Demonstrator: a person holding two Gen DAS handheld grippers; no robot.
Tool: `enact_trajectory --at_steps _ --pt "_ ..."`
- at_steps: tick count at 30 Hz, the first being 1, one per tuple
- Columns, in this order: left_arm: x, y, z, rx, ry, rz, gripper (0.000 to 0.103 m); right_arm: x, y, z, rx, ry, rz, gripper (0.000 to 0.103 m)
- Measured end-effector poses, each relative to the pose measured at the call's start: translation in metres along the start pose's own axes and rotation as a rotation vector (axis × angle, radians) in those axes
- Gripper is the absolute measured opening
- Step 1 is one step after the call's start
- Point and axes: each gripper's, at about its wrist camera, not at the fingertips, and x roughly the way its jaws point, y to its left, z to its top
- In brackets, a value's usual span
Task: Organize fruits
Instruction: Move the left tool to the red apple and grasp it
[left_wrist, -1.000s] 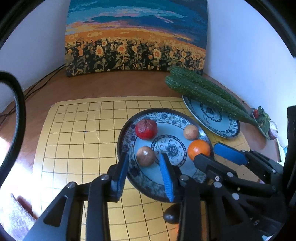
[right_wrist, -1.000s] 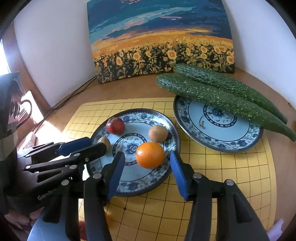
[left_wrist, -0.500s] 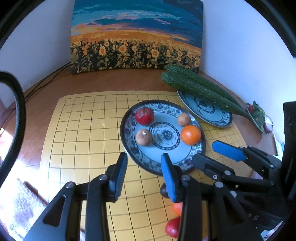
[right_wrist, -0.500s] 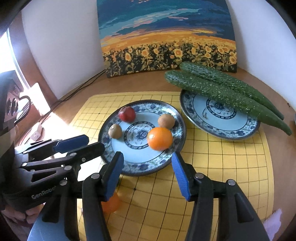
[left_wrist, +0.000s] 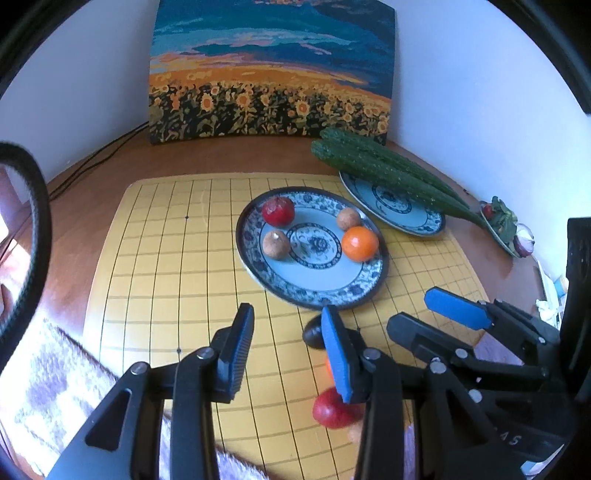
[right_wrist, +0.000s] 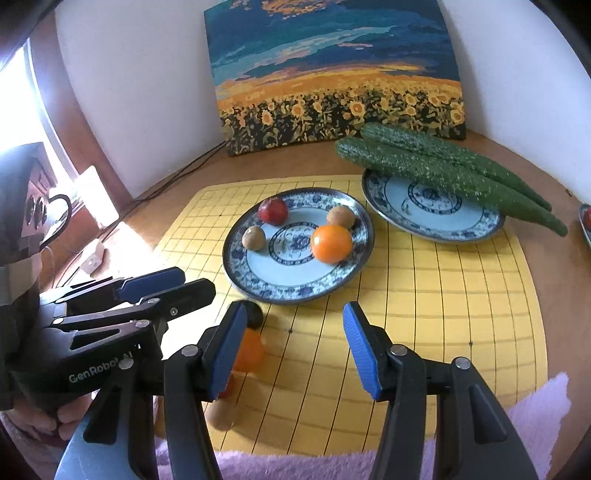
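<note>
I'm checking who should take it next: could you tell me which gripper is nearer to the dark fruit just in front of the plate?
Left. The left gripper has the dark fruit beside its right finger; the right gripper has it beyond its left finger.

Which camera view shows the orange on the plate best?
The right wrist view: the orange looks larger there, nearer the picture's centre. The left wrist view also shows it whole, but smaller, at the plate's right side.
</note>
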Motion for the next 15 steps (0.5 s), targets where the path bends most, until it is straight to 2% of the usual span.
enact_trajectory --at_steps 15 --pt "-0.009 -0.004 -0.032 -0.008 0.032 -0.006 0.040 -0.018 -0.006 -0.031 0.039 -0.004 -0.017 0.056"
